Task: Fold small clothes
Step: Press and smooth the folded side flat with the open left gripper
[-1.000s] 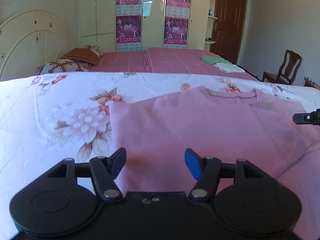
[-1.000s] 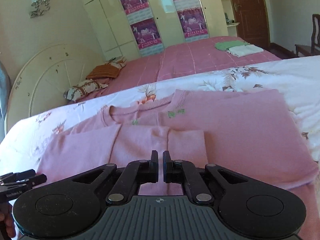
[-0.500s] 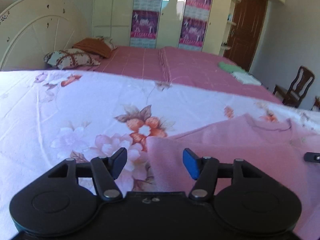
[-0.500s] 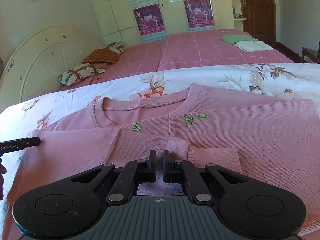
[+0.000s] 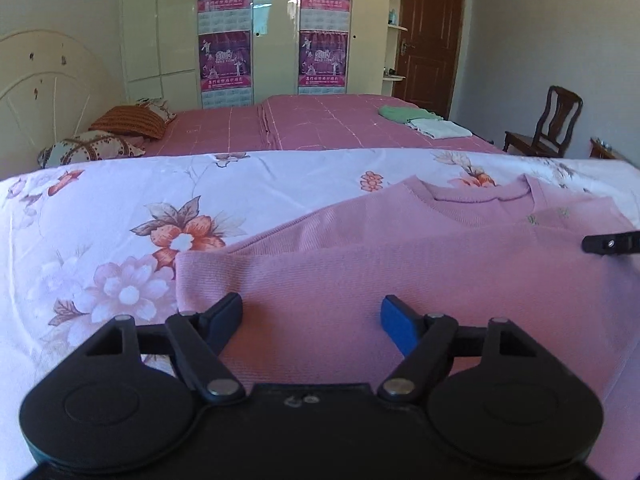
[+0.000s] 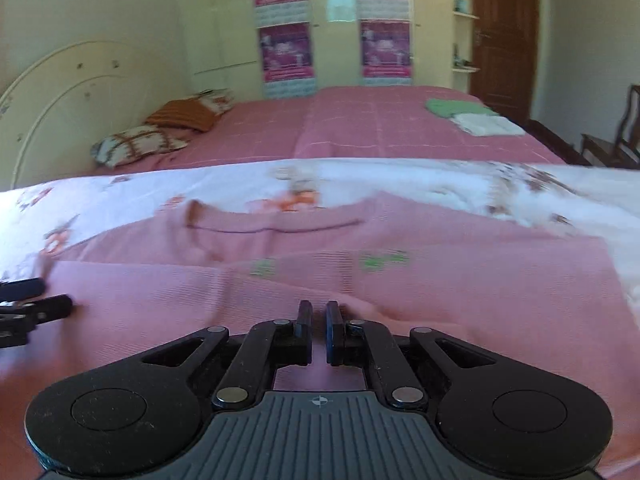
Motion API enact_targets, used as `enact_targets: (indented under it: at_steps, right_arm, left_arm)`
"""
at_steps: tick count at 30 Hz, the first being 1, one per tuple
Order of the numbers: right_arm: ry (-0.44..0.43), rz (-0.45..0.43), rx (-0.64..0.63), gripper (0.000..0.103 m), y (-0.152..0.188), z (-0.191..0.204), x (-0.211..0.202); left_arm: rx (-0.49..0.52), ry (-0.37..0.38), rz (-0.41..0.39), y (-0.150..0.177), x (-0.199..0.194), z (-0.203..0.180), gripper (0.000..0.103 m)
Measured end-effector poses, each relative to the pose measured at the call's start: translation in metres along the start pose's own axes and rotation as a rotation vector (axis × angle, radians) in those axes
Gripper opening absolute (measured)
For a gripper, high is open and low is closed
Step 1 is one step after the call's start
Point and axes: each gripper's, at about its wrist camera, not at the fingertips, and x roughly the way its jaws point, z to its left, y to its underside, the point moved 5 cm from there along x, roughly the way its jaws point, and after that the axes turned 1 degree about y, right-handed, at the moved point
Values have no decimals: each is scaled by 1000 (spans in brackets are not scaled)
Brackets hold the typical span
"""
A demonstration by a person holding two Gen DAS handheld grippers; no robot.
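A pink knit sweater [image 5: 400, 264] lies flat on a floral sheet [image 5: 120, 216], neckline away from me, sleeves folded across the front. My left gripper [image 5: 312, 314] is open and empty, low over the sweater's left part near its edge. My right gripper [image 6: 318, 320] has its jaws nearly closed with a thin gap and nothing clearly between them, low over the sweater [image 6: 440, 292] near a fold. The right gripper's tip [image 5: 608, 243] shows at the right of the left wrist view. The left gripper's fingers [image 6: 36, 308] show at the left of the right wrist view.
A second bed with a pink cover [image 5: 320, 124] lies beyond, with pillows [image 5: 128, 124] at its left and folded green and white clothes [image 5: 424, 122] on its right. A wooden chair [image 5: 556, 120] stands far right. Wardrobes and a door line the back wall.
My left gripper has swung back right over the sweater, still open. My right gripper has dropped lower toward the sweater, jaws unchanged; its view is blurred by motion.
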Motion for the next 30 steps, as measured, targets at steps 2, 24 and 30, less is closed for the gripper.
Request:
enact_targets:
  at_steps: [2, 24, 30]
  right_arm:
    - [-88, 18, 89, 1, 4, -31, -7]
    - [-56, 26, -24, 2, 52, -69, -75]
    - [-108, -27, -78, 2, 49, -53, -89]
  left_arm:
    - [15, -21, 2, -1, 2, -5, 78]
    - [-27, -140, 5, 37, -67, -46, 76]
    - [-69, -156, 41, 45, -69, -71, 76]
